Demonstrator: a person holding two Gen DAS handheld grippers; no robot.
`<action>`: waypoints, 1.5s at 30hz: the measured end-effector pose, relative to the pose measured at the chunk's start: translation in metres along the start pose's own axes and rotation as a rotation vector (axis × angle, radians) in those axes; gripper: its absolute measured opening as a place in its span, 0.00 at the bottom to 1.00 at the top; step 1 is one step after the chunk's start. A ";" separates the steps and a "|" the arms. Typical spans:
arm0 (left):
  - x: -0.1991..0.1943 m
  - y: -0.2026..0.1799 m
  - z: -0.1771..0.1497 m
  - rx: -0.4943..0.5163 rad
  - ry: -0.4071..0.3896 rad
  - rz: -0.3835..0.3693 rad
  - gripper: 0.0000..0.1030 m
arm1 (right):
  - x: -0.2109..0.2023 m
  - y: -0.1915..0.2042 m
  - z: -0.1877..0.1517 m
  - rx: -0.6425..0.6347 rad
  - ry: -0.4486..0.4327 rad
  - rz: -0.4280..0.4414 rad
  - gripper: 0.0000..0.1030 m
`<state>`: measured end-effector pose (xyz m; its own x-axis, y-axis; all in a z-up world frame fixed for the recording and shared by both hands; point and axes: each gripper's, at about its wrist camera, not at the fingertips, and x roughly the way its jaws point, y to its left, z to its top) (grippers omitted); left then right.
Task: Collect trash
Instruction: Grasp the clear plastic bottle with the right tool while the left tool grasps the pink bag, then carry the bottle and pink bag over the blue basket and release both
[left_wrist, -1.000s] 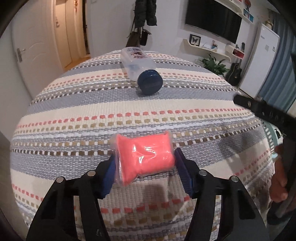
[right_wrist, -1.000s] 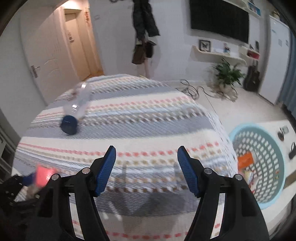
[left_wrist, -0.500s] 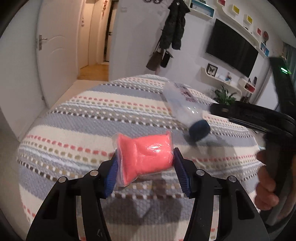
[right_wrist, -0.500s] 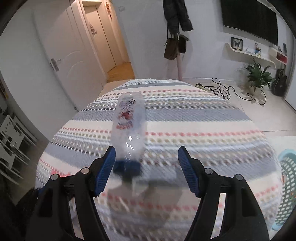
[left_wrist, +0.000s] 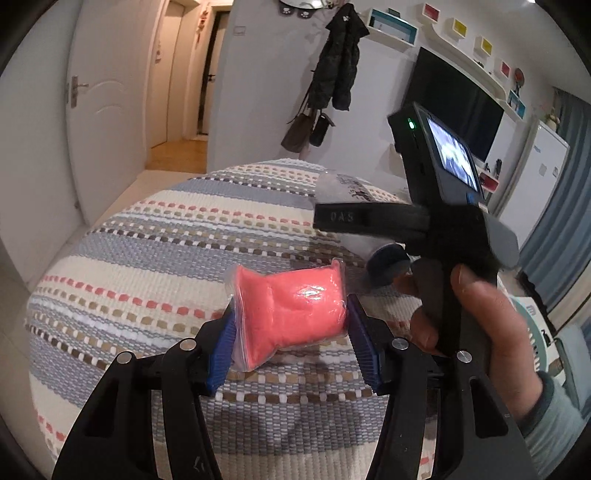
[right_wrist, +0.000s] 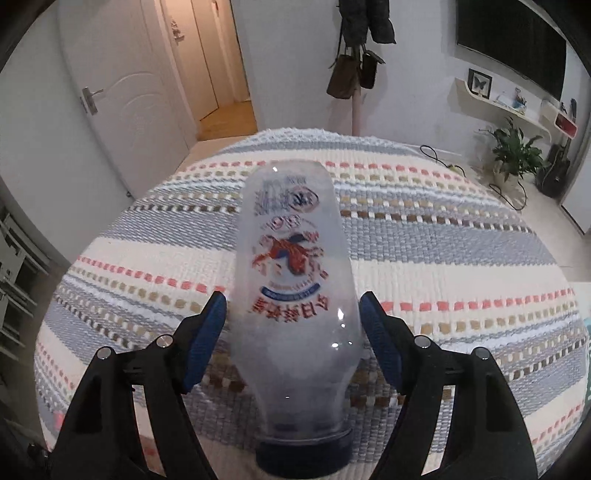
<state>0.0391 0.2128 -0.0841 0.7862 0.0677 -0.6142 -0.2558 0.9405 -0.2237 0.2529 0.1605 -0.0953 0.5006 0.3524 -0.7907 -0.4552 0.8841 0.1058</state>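
My left gripper (left_wrist: 291, 332) is shut on a pink packet in clear plastic (left_wrist: 291, 314) and holds it above the striped cloth table (left_wrist: 166, 243). A clear plastic bottle with a dark blue cap (right_wrist: 295, 295) lies on the table, cap toward me. My right gripper (right_wrist: 293, 334) is open with its blue pads (right_wrist: 205, 339) on either side of the bottle's body, small gaps showing. In the left wrist view the right gripper's body (left_wrist: 436, 221) hides most of the bottle; only its cap (left_wrist: 388, 266) and far end show.
A light blue laundry-style basket (left_wrist: 535, 332) stands on the floor to the right of the table, partly hidden by the hand. A white door (right_wrist: 122, 110), hung coat and bags (right_wrist: 354, 70) and a potted plant (right_wrist: 513, 147) are behind the table.
My right gripper has moved forward until the bottle lies between its open fingers. My left gripper has lifted and turned with the pink packet still held.
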 end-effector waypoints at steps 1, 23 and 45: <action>0.000 -0.001 -0.001 -0.003 -0.001 0.000 0.52 | -0.002 0.000 0.001 -0.001 -0.007 0.006 0.68; -0.032 -0.099 0.053 0.130 -0.096 -0.117 0.52 | -0.163 -0.107 -0.041 0.147 -0.255 0.101 0.50; 0.077 -0.346 0.020 0.412 0.113 -0.505 0.52 | -0.227 -0.379 -0.165 0.626 -0.206 -0.271 0.51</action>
<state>0.1994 -0.1004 -0.0388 0.6836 -0.4294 -0.5901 0.3825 0.8995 -0.2114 0.1898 -0.3058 -0.0553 0.6934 0.0914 -0.7147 0.1826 0.9372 0.2971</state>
